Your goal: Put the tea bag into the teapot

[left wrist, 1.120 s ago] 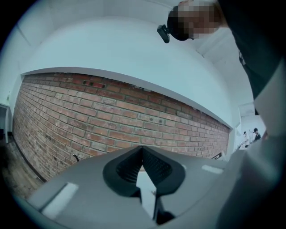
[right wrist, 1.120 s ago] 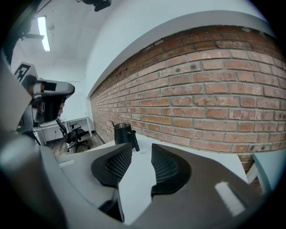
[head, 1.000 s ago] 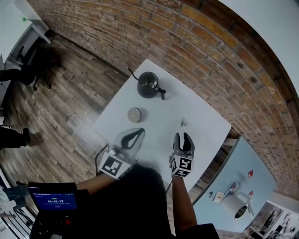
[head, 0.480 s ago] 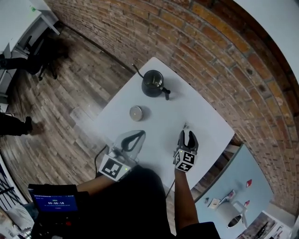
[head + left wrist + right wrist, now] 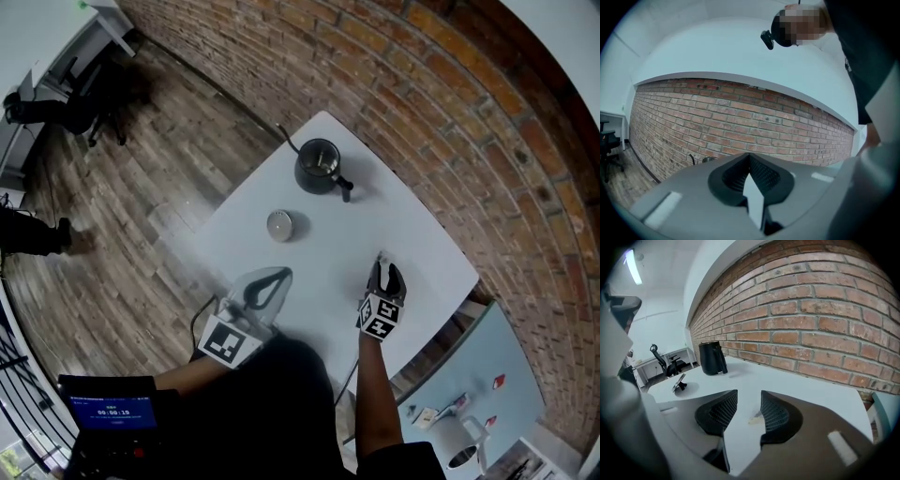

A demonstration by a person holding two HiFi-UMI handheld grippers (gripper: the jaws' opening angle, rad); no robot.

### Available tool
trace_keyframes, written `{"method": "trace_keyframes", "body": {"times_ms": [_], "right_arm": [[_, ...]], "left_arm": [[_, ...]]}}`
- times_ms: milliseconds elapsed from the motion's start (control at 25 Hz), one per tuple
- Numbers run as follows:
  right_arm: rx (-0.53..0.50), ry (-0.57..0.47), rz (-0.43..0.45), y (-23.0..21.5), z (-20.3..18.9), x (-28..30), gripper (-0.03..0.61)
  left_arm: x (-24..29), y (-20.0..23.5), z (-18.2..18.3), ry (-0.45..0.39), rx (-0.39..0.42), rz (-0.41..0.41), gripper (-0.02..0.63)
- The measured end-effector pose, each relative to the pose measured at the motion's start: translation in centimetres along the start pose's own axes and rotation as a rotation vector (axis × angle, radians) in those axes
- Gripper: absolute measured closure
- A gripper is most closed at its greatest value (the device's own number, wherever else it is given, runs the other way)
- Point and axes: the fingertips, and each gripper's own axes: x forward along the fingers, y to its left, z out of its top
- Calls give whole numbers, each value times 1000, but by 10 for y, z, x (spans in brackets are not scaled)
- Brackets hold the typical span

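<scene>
Right gripper (image 5: 387,274) lowered toward the white table (image 5: 422,234); jaws apart, tea bag (image 5: 754,418) lying between them, unpressed, well apart from black teapot (image 5: 319,167). Left gripper (image 5: 281,274) closed, empty, nearer the teapot's lid (image 5: 278,225). Cubes bear square markers.

I see a white table (image 5: 412,239) standing beside a red brick wall (image 5: 450,103), on a wood-plank floor (image 5: 122,206). 1 small round disc (image 5: 279,225) rests on the tabletop; the right gripper view shows it tilted. A black office chair (image 5: 663,362) stands near a white desk (image 5: 47,33) at the far left. A screen with a blue display (image 5: 111,411) glows at lower left. A 2nd, pale blue table (image 5: 469,361) at lower right carries small items I can't identify.
</scene>
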Motion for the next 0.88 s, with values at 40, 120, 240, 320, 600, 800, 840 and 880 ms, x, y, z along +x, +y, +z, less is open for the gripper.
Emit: {"method": "trace_keyframes", "body": {"times_ms": [40,120,240,320,600,800,840,880], "right_arm": [[1,11,-2,-2,-3,3,428],[7,32,-8,-7,-10,10,428],[19,56,-18,-13,-19,18,428],[22,69,-20,-15,-23,21,428],[35,113,-33,-24,-32,35,422],[31,139,-36,-27,-39,43,424],[27,144,-38,-27,-40,44,434],[23,149,-39,-27,-40,45,445]], "left_arm": [[0,0,-2,6,-2,4,614],[0,2,-6,15,-6,12,614],[-1,6,-10,22,-9,26,614],[-3,8,-11,25,-12,35,614],[-13,17,-12,27,-16,76,614],[-17,22,-13,27,-14,95,614],[-18,25,-13,27,-15,99,614],[-19,27,-13,27,-16,103,614]]}}
